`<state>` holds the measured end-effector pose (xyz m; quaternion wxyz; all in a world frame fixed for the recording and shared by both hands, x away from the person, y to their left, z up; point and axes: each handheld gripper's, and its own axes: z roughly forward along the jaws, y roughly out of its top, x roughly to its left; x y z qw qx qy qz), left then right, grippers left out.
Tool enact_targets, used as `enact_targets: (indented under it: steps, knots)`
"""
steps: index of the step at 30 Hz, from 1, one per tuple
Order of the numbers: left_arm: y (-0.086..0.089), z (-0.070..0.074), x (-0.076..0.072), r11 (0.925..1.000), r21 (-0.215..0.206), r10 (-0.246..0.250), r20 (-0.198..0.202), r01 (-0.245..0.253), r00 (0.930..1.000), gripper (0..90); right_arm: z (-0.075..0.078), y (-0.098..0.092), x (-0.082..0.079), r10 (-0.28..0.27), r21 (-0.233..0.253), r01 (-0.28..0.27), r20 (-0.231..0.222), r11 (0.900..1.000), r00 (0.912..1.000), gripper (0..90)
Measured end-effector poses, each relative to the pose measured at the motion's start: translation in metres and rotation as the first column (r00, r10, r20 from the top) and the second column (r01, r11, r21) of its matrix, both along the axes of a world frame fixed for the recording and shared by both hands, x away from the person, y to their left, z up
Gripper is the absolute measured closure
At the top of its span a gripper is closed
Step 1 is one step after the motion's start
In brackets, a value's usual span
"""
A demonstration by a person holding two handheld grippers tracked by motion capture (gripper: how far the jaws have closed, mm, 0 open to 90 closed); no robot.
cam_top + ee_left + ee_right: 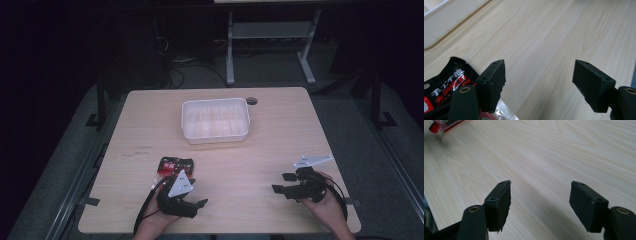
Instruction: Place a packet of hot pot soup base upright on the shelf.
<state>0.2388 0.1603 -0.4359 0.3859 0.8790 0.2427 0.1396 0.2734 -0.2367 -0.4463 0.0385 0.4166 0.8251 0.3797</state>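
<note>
**Both grippers open over the table**

The left gripper (192, 196) hovers with jaws apart just beside a red-and-black snack packet (174, 165) lying flat on the wooden table (280, 135). The right gripper (283, 183), jaws also apart, is empty. A white plastic tray (215, 120) sits farther back.

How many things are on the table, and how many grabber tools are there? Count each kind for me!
White plastic tray: 1
Red and black snack packet: 1
Grippers, both open: 2, the left gripper and the right gripper
Total: 4
</note>
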Motion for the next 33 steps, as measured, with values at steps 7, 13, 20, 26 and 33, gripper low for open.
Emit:
enact_targets:
  steps: [7,13,20,26,33]
  knots:
    - [0.006,0.0,0.002,0.9991,0.004,0.042,-0.002,-0.042,0.9991,26.7,-0.001,0.002,0.0,0.005,-0.003,-0.005,-0.002,1.0,1.0,32.8]
    - [0.016,0.002,0.003,0.997,-0.003,0.078,0.003,-0.078,0.997,27.2,-0.002,0.004,0.0,0.013,-0.007,-0.013,-0.001,1.0,0.9999,32.9]
    - [0.031,0.006,0.004,0.992,-0.025,0.124,-0.003,-0.124,0.9923,27.1,-0.002,0.005,0.0,0.014,-0.007,-0.014,-0.007,1.0,0.9999,32.9]
    - [0.04,0.007,0.005,0.9879,-0.026,0.153,0.002,-0.153,0.9882,26.9,-0.002,0.005,0.0,0.013,-0.007,-0.013,-0.007,1.0,0.9999,32.9]
    - [0.051,0.007,0.007,0.9821,-0.027,0.186,-0.008,-0.186,0.9825,26.2,-0.002,0.005,0.0,0.014,-0.004,-0.014,-0.002,1.0,0.9999,33.0]
